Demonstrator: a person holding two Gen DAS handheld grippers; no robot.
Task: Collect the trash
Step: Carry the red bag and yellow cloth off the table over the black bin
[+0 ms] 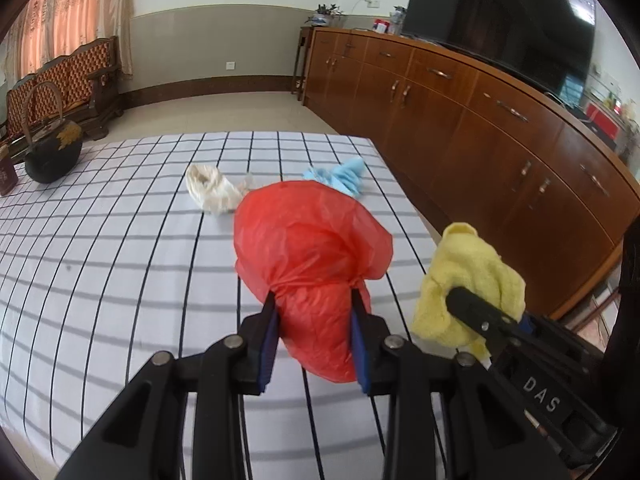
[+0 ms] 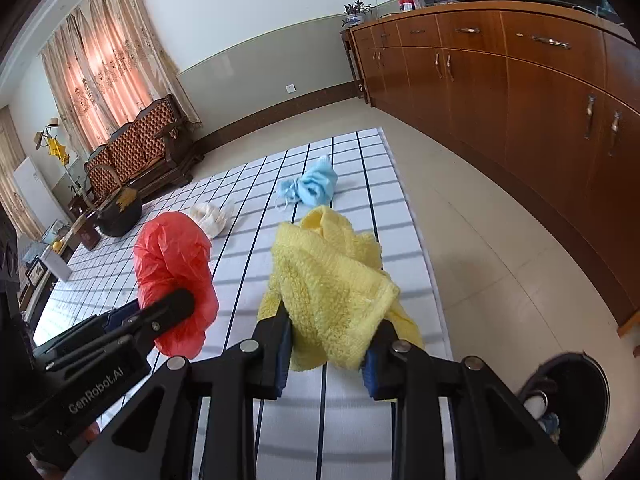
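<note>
A crumpled red plastic bag (image 1: 312, 256) hangs above the checked tablecloth (image 1: 120, 264), and my left gripper (image 1: 314, 300) is shut on its bunched neck. In the right wrist view the same red bag (image 2: 172, 276) shows at the left, with the left gripper (image 2: 180, 304) clamped on it. My right gripper (image 2: 330, 320) is shut on a yellow towel-like cloth (image 2: 332, 280), also seen as the yellow cloth (image 1: 468, 280) at the right of the left wrist view. A cream crumpled wad (image 1: 212, 192) and a light blue crumpled mask (image 2: 312, 186) lie on the table farther off.
A black bin (image 2: 572, 400) with items inside stands on the floor at the lower right. A long wooden cabinet (image 1: 460, 120) with a television (image 1: 500, 20) runs along the right. A dark kettle (image 1: 52, 152) sits at the table's far left; a wooden bench (image 2: 140, 152) stands behind.
</note>
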